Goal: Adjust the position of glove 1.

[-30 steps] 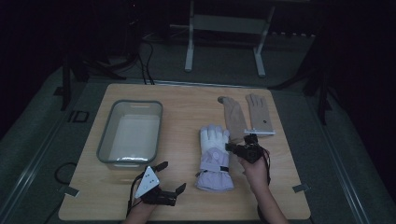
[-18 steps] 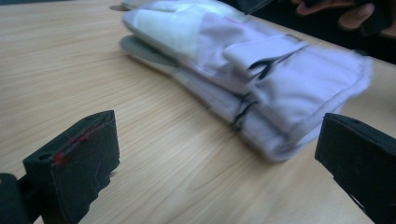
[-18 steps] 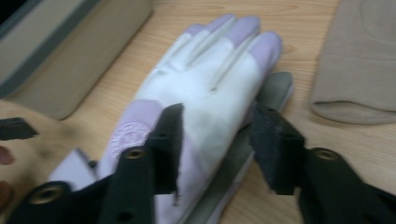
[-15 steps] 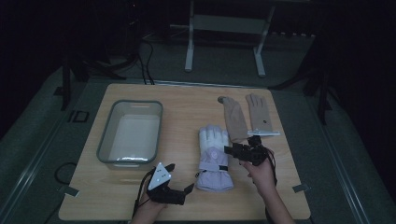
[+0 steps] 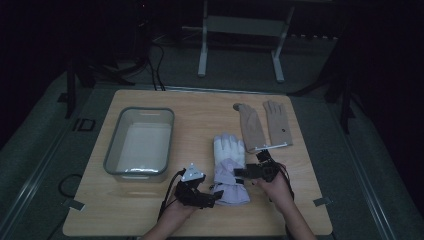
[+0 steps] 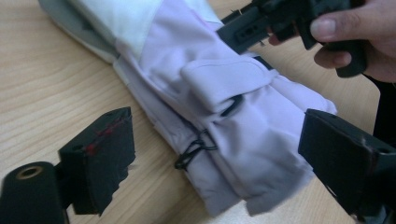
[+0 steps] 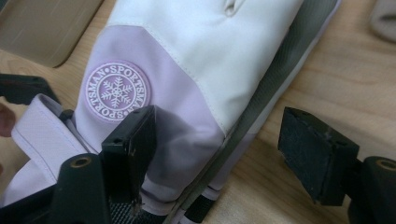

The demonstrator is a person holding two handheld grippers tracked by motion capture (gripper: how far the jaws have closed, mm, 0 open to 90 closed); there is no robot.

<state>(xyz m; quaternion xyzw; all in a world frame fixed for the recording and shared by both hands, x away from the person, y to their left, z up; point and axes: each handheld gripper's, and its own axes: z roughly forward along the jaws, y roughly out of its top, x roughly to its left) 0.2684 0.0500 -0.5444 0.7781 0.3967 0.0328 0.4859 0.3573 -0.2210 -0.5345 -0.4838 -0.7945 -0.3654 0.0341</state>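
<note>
A white and lilac ski glove [image 5: 229, 165] lies in the middle of the table, cuff toward the person. My left gripper [image 5: 212, 197] is at the cuff's left corner. In the left gripper view it [image 6: 219, 158] stands open, one jaw on each side of the lilac cuff [image 6: 233, 116]. My right gripper [image 5: 241, 173] comes in from the glove's right side. It [image 7: 219, 149] is open too: one jaw lies over the lilac back of the glove near a round snowflake badge [image 7: 117, 91], the other over bare wood beside the glove's edge.
A clear plastic bin [image 5: 140, 145] stands at the left of the wooden table [image 5: 195, 110]. A pair of tan gloves [image 5: 265, 125] lies flat at the back right, just beyond the right hand. Dark floor and a metal stand surround the table.
The left gripper has moved right along the table's front up to the glove's cuff. The right gripper has slid a little toward the person and over the glove's right edge.
</note>
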